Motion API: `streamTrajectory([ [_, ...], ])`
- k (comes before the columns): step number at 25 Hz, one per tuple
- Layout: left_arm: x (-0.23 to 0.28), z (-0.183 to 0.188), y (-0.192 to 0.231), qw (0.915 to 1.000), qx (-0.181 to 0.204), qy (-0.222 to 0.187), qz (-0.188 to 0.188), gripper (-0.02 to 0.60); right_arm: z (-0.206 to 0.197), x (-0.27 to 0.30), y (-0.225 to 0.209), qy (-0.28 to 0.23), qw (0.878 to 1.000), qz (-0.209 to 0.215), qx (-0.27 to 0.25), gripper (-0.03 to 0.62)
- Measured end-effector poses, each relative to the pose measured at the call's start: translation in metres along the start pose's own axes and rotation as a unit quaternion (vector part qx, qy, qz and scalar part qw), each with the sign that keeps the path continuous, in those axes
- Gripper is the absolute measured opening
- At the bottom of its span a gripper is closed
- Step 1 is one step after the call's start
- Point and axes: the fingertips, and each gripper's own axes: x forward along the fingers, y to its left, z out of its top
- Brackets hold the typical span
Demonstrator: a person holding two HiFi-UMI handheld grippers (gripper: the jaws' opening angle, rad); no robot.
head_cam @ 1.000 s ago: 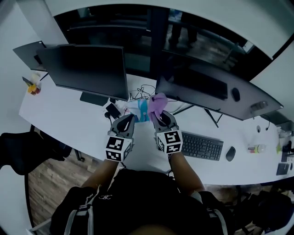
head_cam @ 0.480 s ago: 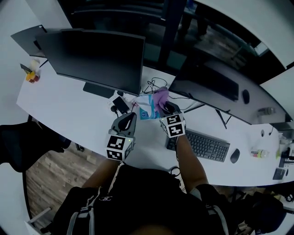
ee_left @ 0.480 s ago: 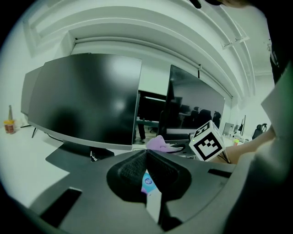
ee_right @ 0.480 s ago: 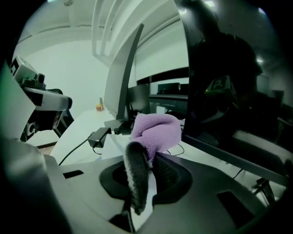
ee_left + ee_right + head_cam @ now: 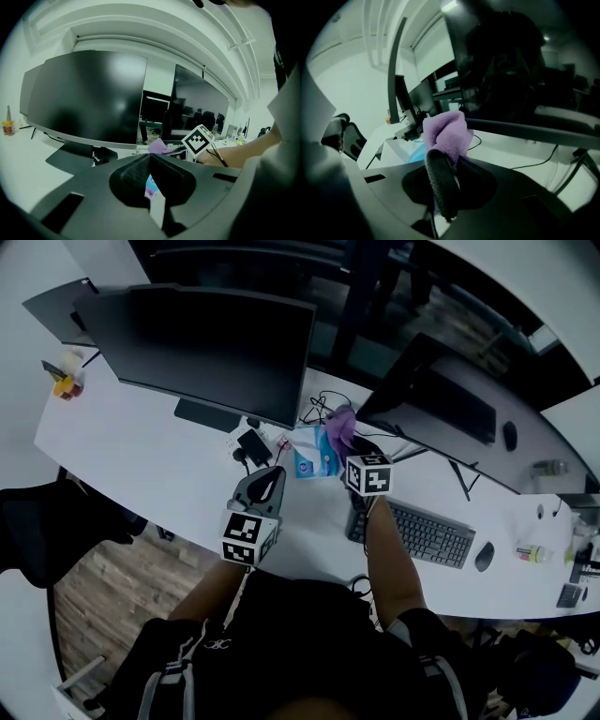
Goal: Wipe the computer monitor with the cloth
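Pinches a purple cloth (image 5: 447, 131) between the closed jaws of the right gripper (image 5: 449, 165), with the cloth bunched above the tips. Holds it up close to the lower edge of the right-hand monitor (image 5: 506, 70); cannot tell whether touching. Carries the left gripper (image 5: 150, 161) with jaws pressed together on nothing, low over the white desk (image 5: 131, 465), facing the left-hand monitor (image 5: 89, 98). Shows a blue packet (image 5: 312, 454) lying between the grippers and a keyboard (image 5: 422, 532) beside the right forearm.

right gripper (image 5: 348, 447) holds purple cloth (image 5: 339, 424) at lower-left corner of right monitor (image 5: 441, 411) | left gripper (image 5: 266, 480) over white desk (image 5: 141, 465) | blue packet (image 5: 312, 456) beside cloth
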Motion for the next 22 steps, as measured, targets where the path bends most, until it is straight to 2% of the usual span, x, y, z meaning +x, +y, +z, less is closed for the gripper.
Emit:
streamTrajectory([
  [3, -0.001, -0.003, 0.001, 1.0000, -0.002, 0.003, 0.002, 0.014, -0.001, -0.003, -0.012, -0.007, 0.997, 0.003, 0.083, 0.084],
  [5, 0.001, -0.002, 0.000, 1.0000, -0.001, 0.003, 0.001, 0.014, -0.001, -0.005, -0.024, -0.013, 0.994, -0.008, 0.107, 0.083],
  [14, -0.002, 0.000, -0.017, 0.9999, 0.008, 0.004, -0.009, 0.014, -0.004, -0.020, -0.046, -0.039, 0.989, -0.040, 0.139, 0.083],
  [17, -0.004, -0.003, -0.022, 0.9998, 0.011, 0.013, -0.011, 0.014, -0.008, -0.027, -0.057, -0.037, 0.987, -0.065, 0.139, 0.083],
  [22, -0.003, 0.001, -0.032, 0.9997, 0.016, 0.003, -0.017, 0.014, -0.012, -0.046, -0.077, -0.043, 0.984, -0.108, 0.134, 0.081],
])
